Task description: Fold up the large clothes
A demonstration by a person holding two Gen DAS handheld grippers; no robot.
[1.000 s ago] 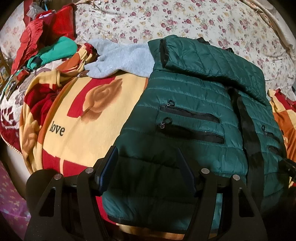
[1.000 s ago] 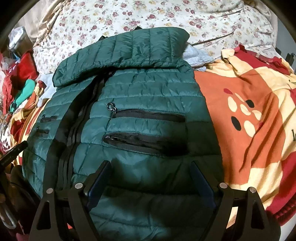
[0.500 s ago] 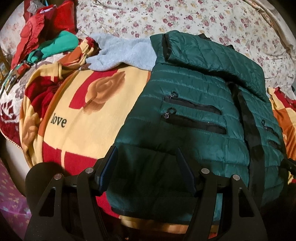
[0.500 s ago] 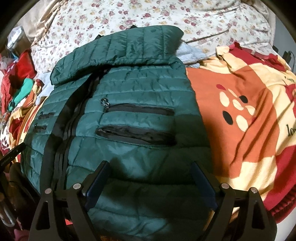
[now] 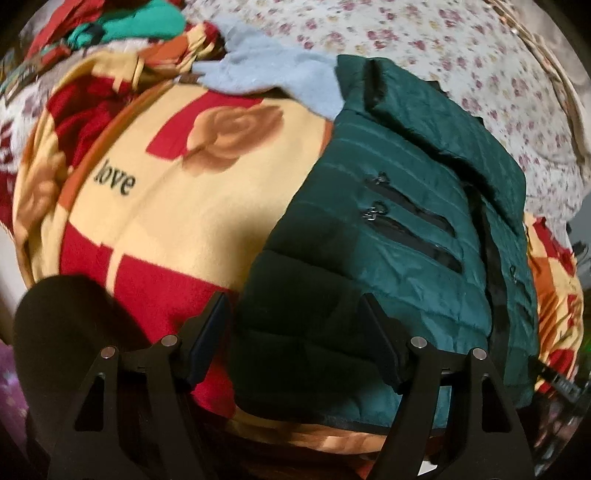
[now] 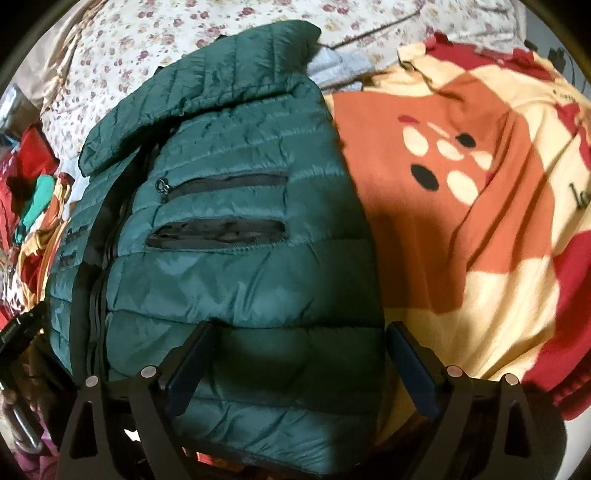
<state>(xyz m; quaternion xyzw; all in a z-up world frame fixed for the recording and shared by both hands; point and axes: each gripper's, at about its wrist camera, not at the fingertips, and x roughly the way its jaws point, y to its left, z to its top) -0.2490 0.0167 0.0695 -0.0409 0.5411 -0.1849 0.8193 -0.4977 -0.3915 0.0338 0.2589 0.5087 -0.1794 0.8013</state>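
A big green puffy jacket (image 5: 399, 236) lies flat on a blanket (image 5: 177, 206) with red and yellow squares, roses and the word "love" on it. The blanket covers a bed, and a flowery sheet (image 5: 480, 62) shows behind it. The jacket's collar is at the far end and its bottom edge is close to both cameras. It has black zip pockets on each side and a black zip down the middle. The left tongs (image 5: 295, 339) are wide open over the jacket's bottom left corner and hold nothing; one finger sits over the blanket and the other over the jacket. The right tongs (image 6: 299, 365) are wide open too, over the jacket's bottom right part, and they hold nothing. A soft grey garment (image 5: 266, 74) lies by the jacket's collar on the left side. Past it sit a green cloth (image 5: 140, 22) and some red cloth, bunched up at the far left.
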